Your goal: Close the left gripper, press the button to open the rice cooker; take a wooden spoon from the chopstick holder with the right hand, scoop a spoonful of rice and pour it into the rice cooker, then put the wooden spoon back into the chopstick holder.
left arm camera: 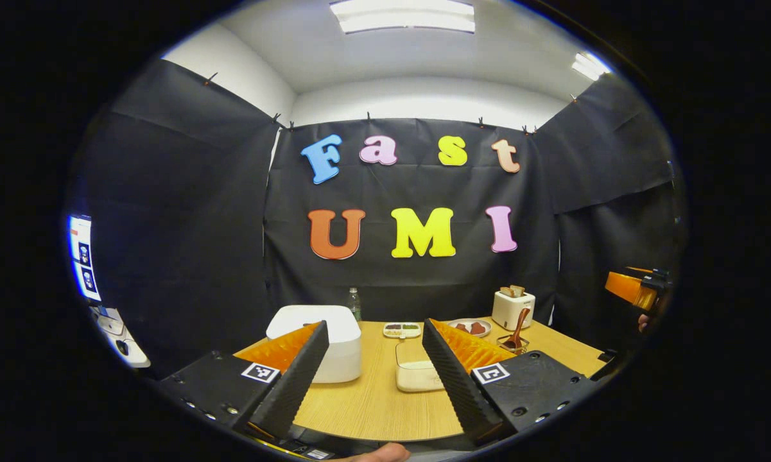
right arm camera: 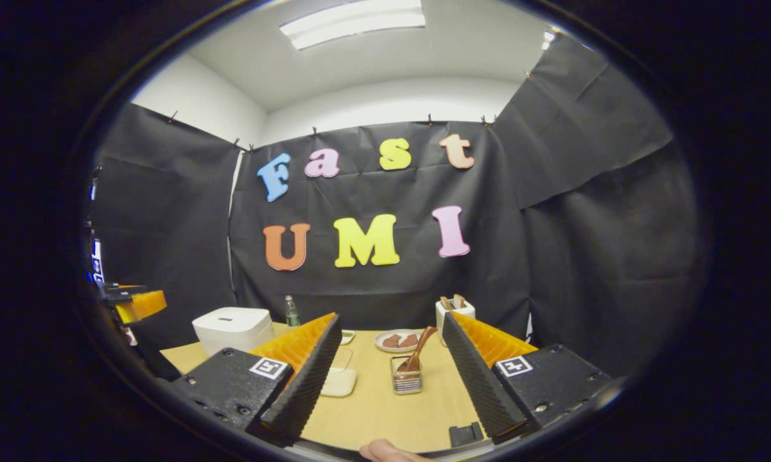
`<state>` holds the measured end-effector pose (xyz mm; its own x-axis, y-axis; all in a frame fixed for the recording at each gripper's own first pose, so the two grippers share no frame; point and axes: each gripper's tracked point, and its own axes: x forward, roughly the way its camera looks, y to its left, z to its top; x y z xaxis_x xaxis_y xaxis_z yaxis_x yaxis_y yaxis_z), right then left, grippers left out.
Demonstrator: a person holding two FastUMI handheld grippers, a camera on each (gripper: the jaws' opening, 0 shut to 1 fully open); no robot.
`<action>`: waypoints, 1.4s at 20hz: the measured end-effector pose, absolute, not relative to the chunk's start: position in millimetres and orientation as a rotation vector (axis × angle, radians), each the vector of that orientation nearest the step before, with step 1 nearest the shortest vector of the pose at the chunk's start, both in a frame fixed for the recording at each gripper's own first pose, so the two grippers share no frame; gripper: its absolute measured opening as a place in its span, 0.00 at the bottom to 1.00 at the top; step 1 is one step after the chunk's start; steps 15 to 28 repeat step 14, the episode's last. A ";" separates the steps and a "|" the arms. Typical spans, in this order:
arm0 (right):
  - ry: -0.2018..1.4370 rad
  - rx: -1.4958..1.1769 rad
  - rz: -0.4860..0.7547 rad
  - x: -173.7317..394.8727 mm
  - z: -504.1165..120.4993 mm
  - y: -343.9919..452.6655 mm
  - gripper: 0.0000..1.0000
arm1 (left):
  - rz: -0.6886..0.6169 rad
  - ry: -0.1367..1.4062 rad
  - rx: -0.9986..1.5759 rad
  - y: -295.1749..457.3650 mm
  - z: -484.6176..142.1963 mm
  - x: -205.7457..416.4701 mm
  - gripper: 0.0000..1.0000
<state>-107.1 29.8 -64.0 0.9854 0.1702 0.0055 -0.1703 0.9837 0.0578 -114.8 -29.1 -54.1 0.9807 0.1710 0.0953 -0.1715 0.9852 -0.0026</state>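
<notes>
Toward the counter's far left corner sits one white, rounded-square rice cooker (left arm camera: 324, 340) with its lid down, partly behind the left finger of the left gripper (left arm camera: 375, 375) in the left gripper view; those ridged, wedge-shaped fingers stand wide apart with nothing between them. Between the spread fingers of the right gripper (right arm camera: 391, 378), farther along the light wood-grain counter (right arm camera: 385, 410), one brown wooden spoon (right arm camera: 417, 353) leans in a small wire-mesh chopstick holder (right arm camera: 406, 378) — apart from both fingers. Just left of the holder lies one shallow, cream, rounded-rectangle container (right arm camera: 338, 378) with a clear lid; whether it holds rice I cannot tell. Along the far edge stand one white toaster (left arm camera: 512, 308) with two slices showing, one round plate (left arm camera: 470, 327) of brown pieces, one small divided tray (left arm camera: 402, 330), and one clear bottle (left arm camera: 354, 303).
</notes>
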 end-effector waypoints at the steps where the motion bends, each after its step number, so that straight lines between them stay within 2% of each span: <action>1: 0.004 0.063 0.172 -107.1 -66.4 29.8 1.00 | 0.165 -0.090 -0.003 -29.9 -56.1 -114.4 0.94; 28: 0.029 0.058 0.214 -104.8 -77.4 46.9 1.00 | 0.157 -0.063 0.018 -29.2 -62.0 -113.1 0.94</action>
